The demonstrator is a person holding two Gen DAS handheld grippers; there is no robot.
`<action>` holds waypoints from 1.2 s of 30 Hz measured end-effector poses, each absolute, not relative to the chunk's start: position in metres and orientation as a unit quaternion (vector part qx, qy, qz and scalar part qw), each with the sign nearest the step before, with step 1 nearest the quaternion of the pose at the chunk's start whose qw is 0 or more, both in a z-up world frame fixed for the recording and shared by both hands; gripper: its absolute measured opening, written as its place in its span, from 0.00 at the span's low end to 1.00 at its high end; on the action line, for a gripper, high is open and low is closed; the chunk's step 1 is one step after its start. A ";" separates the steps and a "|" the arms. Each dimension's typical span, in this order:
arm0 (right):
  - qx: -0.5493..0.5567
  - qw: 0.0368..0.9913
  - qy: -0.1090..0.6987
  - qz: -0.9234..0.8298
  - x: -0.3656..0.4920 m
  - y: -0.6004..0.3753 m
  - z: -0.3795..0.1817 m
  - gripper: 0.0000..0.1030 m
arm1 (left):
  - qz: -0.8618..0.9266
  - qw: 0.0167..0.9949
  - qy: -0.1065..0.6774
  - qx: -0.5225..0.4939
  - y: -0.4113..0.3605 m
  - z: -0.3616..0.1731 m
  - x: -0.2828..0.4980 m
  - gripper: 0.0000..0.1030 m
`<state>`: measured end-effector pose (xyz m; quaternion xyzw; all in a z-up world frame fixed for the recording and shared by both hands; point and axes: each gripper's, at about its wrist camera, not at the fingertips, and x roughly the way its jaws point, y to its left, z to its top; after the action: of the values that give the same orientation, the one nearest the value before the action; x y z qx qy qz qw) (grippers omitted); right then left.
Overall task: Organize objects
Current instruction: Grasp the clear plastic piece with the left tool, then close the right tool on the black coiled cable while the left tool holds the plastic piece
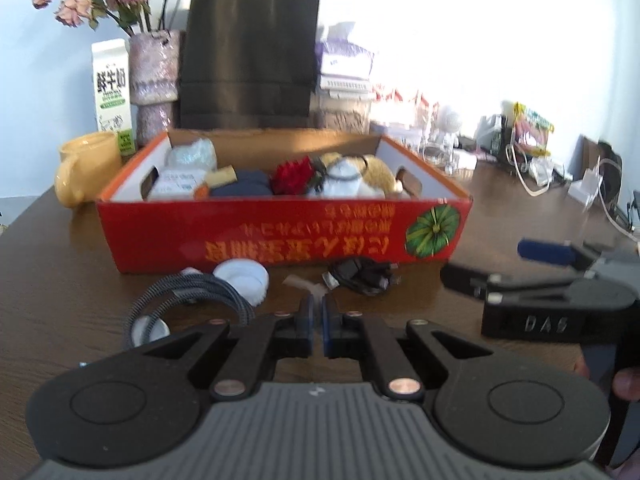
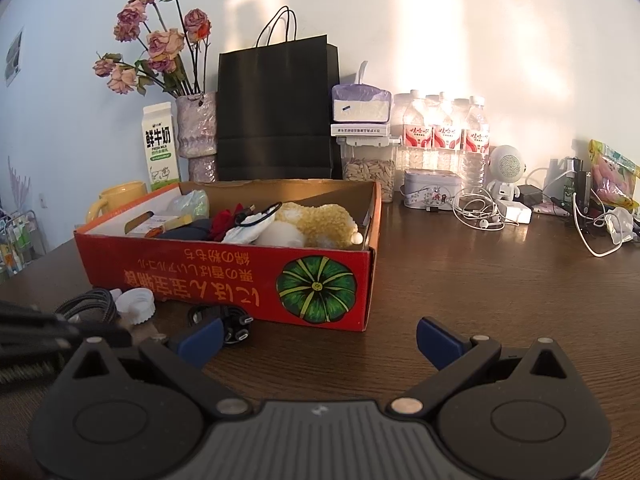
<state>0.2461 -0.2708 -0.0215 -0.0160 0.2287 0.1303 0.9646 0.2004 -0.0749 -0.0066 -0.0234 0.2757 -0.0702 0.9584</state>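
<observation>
Left wrist view: the left gripper [image 1: 318,320], its blue-padded fingers drawn nearly together with only a thin slit between them and nothing clamped, hovers low over a dark wooden table [image 1: 60,280]. Just beyond its tips lie a coiled grey braided cable [image 1: 192,292], a white ribbed plastic cap [image 1: 242,276] and a tangle of black cable [image 1: 362,276], all on the table in front of a red cardboard box printed with a green pumpkin [image 1: 280,236]. The box holds a cream plush toy [image 1: 360,178], a red artificial flower [image 1: 292,176] and a dark blue fabric bundle [image 1: 240,186]. The right gripper [image 1: 500,268] enters from the right edge.

Right wrist view: the right gripper [image 2: 318,338] stands wide apart, empty, above bare tabletop near the box's pumpkin corner. A yellow ceramic mug [image 2: 116,196], a white milk carton [image 2: 160,148], a vase of dried pink roses [image 2: 196,128] and a black paper bag [image 2: 276,112] stand behind the box.
</observation>
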 end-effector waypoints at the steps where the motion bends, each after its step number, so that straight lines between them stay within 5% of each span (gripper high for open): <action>1: -0.018 0.964 0.230 0.130 0.246 -0.270 -0.022 1.00 | -0.070 0.960 0.271 -0.025 -0.072 -0.004 0.199 0.05; 9: -0.024 0.961 0.238 0.137 0.251 -0.261 -0.024 1.00 | -0.069 0.966 0.245 -0.035 -0.054 0.013 0.196 0.05; 36: 0.011 0.943 0.318 0.100 0.298 -0.177 -0.039 0.66 | -0.068 0.968 0.236 -0.052 -0.016 0.018 0.198 0.05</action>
<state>0.2977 -0.1768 -0.0387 0.0110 0.3183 0.0997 0.9427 0.1985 -0.0161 0.0183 -0.0516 0.2356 -0.0681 0.9681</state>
